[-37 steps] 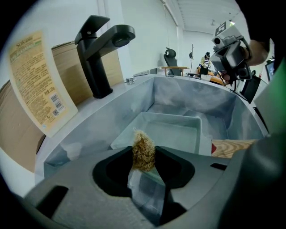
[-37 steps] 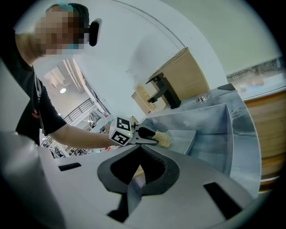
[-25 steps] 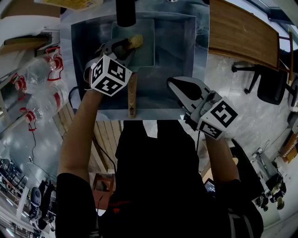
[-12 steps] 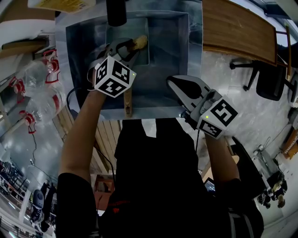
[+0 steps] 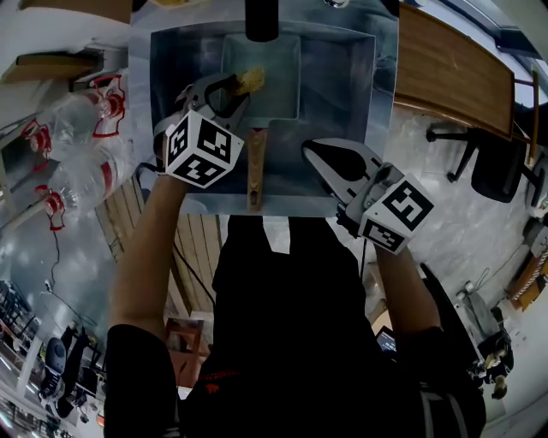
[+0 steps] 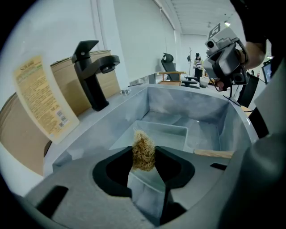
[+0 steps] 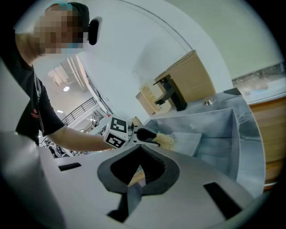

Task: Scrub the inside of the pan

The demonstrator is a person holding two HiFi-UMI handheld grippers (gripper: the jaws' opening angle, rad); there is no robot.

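Observation:
A square grey pan [image 5: 278,85] with a wooden handle [image 5: 254,167] lies in the steel sink [image 5: 342,111]. My left gripper [image 5: 235,85] is shut on a tan fibrous scrubber [image 5: 250,81] over the pan's left part. In the left gripper view the scrubber [image 6: 144,152] sticks up between the jaws above the pan [image 6: 165,132]. My right gripper [image 5: 312,152] hangs over the sink's front right, jaws together and empty, apart from the handle. The right gripper view shows the left gripper [image 7: 147,134] and scrubber [image 7: 165,141].
A black faucet [image 5: 261,19] stands behind the sink. Clear plastic bottles [image 5: 77,111] with red caps lie to the left. A wooden board [image 5: 445,68] is on the right, and an office chair [image 5: 492,158] beyond it. A cardboard box [image 6: 67,85] stands behind the faucet.
The scrubber in my left gripper has slid from the pan's right side toward its left. The right gripper has barely moved.

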